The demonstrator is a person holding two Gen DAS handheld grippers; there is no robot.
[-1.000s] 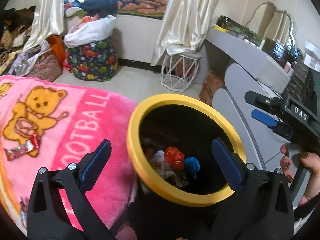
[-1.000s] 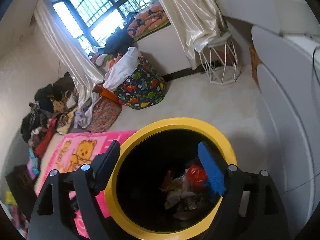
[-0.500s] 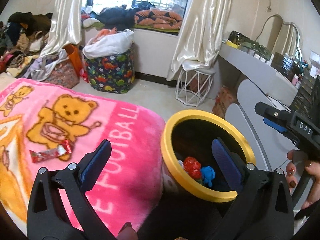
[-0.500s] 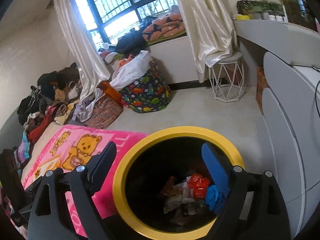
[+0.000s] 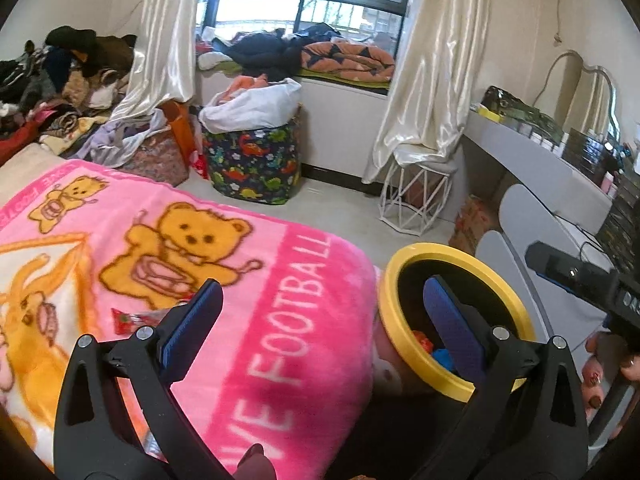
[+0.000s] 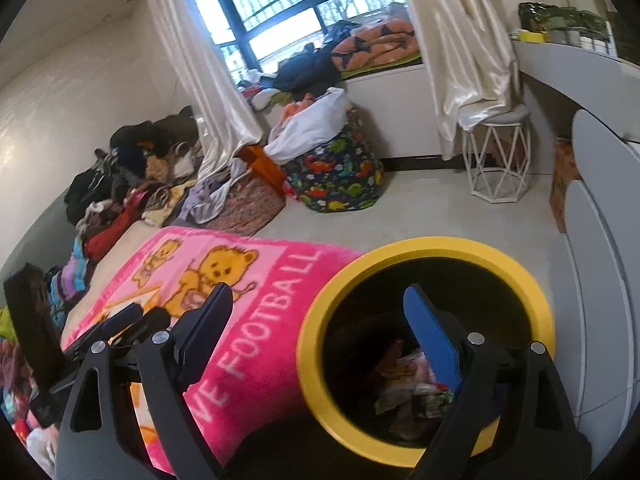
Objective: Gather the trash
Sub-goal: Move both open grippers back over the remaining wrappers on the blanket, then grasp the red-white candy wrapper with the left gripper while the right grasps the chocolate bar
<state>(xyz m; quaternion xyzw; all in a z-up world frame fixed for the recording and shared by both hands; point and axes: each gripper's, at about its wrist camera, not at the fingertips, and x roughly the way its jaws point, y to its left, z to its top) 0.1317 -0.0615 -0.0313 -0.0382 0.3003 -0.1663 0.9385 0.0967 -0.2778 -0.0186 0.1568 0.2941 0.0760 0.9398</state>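
A black bin with a yellow rim (image 5: 516, 308) (image 6: 496, 250) stands beside the bed and holds wrappers (image 6: 412, 384) plus red and blue scraps (image 5: 438, 354). A red snack wrapper (image 5: 126, 320) lies on the pink bear blanket (image 5: 280, 280), partly hidden by my left finger. My left gripper (image 5: 322, 326) is open and empty above the blanket's edge. My right gripper (image 6: 320, 330) is open and empty, its right finger over the bin's mouth. The right gripper also shows at the right edge of the left wrist view (image 5: 576, 276).
A dinosaur-print laundry basket (image 5: 256, 164) and a white wire stool (image 5: 416, 196) stand on the floor by the window. Piles of clothes (image 6: 132, 184) lie along the left wall. A white dresser (image 5: 552, 172) runs along the right.
Both grippers have pulled up and left from over the bin. The blanket and the red wrapper have come further into the left wrist view. Both stay open.
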